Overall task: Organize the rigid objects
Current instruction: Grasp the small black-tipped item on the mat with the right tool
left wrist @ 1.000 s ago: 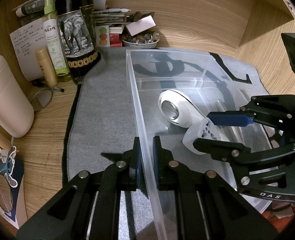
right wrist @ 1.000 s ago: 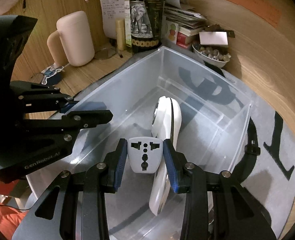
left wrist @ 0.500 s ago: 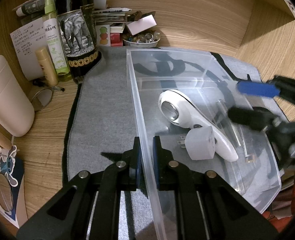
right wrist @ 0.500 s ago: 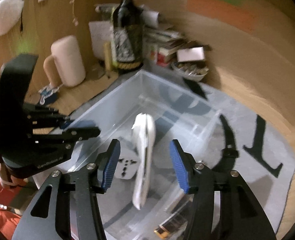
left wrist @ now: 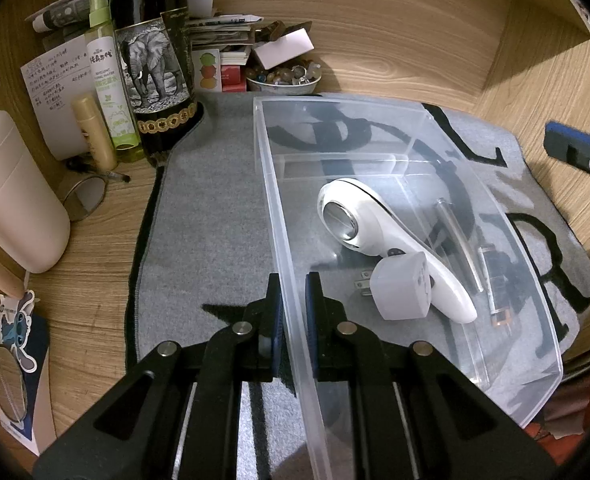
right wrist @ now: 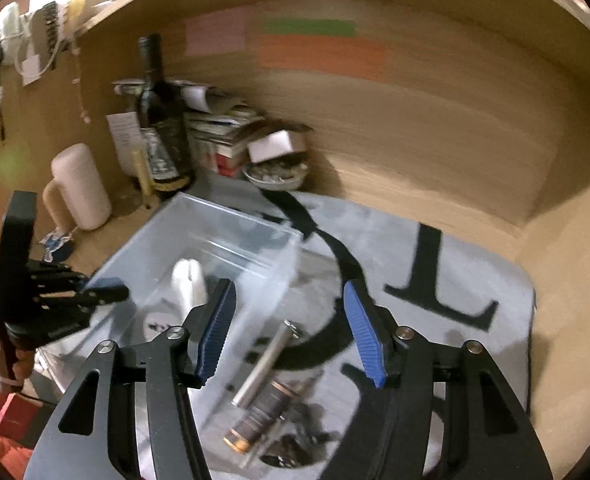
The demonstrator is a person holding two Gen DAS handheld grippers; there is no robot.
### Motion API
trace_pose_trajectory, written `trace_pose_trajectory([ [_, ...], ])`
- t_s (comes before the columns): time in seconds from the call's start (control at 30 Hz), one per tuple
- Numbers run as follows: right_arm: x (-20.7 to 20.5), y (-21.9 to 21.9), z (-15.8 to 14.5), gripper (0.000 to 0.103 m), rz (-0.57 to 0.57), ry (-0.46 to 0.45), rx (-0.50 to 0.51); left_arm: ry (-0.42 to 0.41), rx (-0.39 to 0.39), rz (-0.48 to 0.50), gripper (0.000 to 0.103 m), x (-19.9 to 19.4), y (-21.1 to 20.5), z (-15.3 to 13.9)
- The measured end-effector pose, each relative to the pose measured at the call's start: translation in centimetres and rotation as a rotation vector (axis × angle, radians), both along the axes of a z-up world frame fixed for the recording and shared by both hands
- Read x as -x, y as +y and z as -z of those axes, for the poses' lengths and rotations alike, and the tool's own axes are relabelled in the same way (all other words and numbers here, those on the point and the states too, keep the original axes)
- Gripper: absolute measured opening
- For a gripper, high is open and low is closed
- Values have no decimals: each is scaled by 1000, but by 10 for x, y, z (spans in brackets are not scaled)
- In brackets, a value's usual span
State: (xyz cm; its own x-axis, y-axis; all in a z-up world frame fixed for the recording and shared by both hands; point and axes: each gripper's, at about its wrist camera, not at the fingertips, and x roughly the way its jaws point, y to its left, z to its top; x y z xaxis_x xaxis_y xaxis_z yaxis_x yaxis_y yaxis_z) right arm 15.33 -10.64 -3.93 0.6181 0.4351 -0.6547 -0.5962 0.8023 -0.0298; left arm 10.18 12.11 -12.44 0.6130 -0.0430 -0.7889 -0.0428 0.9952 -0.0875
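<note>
Desk: wood-grain, walled at the back and right; carries everything below.

Grey felt mat: black lettering, spread over the desk's middle; the bin stands on it.

Clear plastic bin: the collecting place, as I judge it. Its near-left wall is pinched between the fingers of the left gripper, which is clenched on that wall and steadies it.

White handheld device: long handle, round metal-lined opening; lies inside the bin, head toward the back.

White travel plug adapter: inside the bin, touching the device's handle, prongs pointing left. Placed, by the look of it.

Slim silver tube: in the left wrist view it appears to lie at the bin's right side; the right wrist view is blurred and I cannot tell for certain whether it is inside or just beyond the wall.

Dark cylinder with copper-coloured end: beside the tube, same uncertainty.

Small dark clutter: near the cylinder, too blurred to name.

Right gripper: released, fingers spread wide, nothing between them, raised above the tube and cylinder.

Progress, as a judgement: two items are surely binned; the tube, cylinder and dark clutter below the empty right gripper look like what is left. The wine bottle, spray bottle, pink tumbler and bowl of trinkets stand at the back; whether they belong to the job is unclear.
</note>
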Motion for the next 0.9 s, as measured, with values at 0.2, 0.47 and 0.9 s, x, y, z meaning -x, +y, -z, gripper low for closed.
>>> trace_pose_trajectory([
  [0.2, 1, -19, 31, 53, 40, 77, 35, 3, -2, -3, 10, 0, 1, 0],
  [0.47, 2, -36, 84, 53, 66, 207, 101, 9, -11, -11, 10, 0, 0, 1],
  [0.9, 6, -51, 108, 28, 54, 288, 85, 14, -22, -23, 10, 0, -4, -1],
])
